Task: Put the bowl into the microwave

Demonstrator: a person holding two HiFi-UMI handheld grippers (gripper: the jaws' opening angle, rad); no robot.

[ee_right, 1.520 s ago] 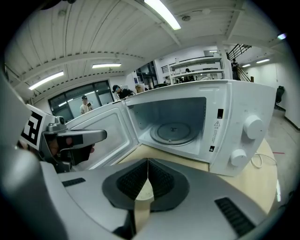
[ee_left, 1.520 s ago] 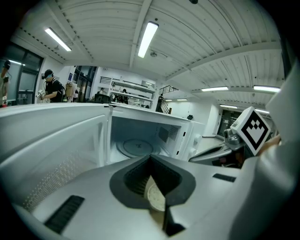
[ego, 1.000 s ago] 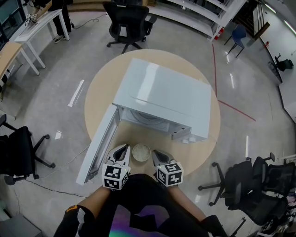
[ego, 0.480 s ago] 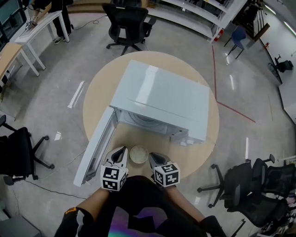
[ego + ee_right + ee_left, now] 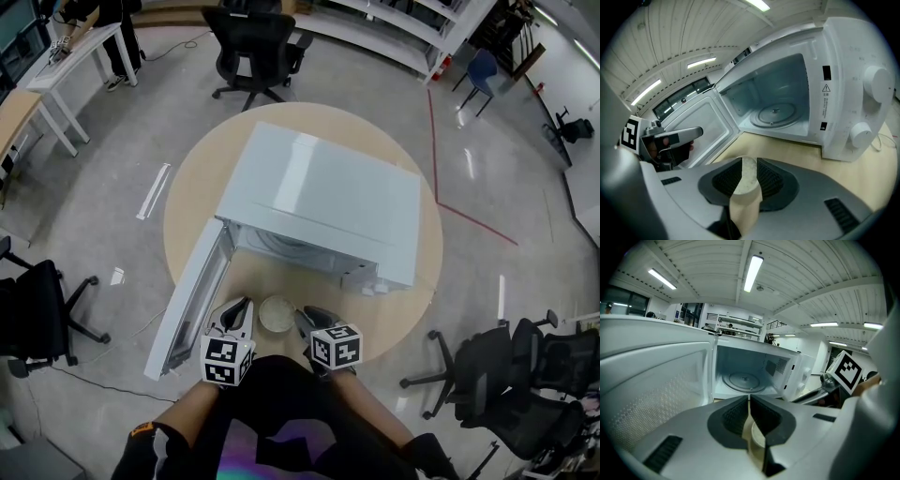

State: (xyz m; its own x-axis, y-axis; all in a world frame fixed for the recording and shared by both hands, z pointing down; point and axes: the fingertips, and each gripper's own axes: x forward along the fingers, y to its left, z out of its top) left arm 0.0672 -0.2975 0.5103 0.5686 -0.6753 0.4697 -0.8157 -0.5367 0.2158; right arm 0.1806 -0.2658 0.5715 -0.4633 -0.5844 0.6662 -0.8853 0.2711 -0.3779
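Round table [image 5: 192, 187], microwave [image 5: 323, 202] open at far side; left gripper [image 5: 241, 307] and right gripper [image 5: 307, 315] pinch opposite rims of bowl [image 5: 276, 314], likely for level carrying.

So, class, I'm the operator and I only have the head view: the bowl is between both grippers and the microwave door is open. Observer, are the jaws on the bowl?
Observer: Yes, the right gripper has its jaws shut on the bowl, at the rim.
Operator: And the other one?
Observer: The left gripper looks the same: jaws nearly together, with the rim in the narrow gap.
Operator: Is there room inside?
Observer: Yes. The turntable in the microwave has nothing on it.
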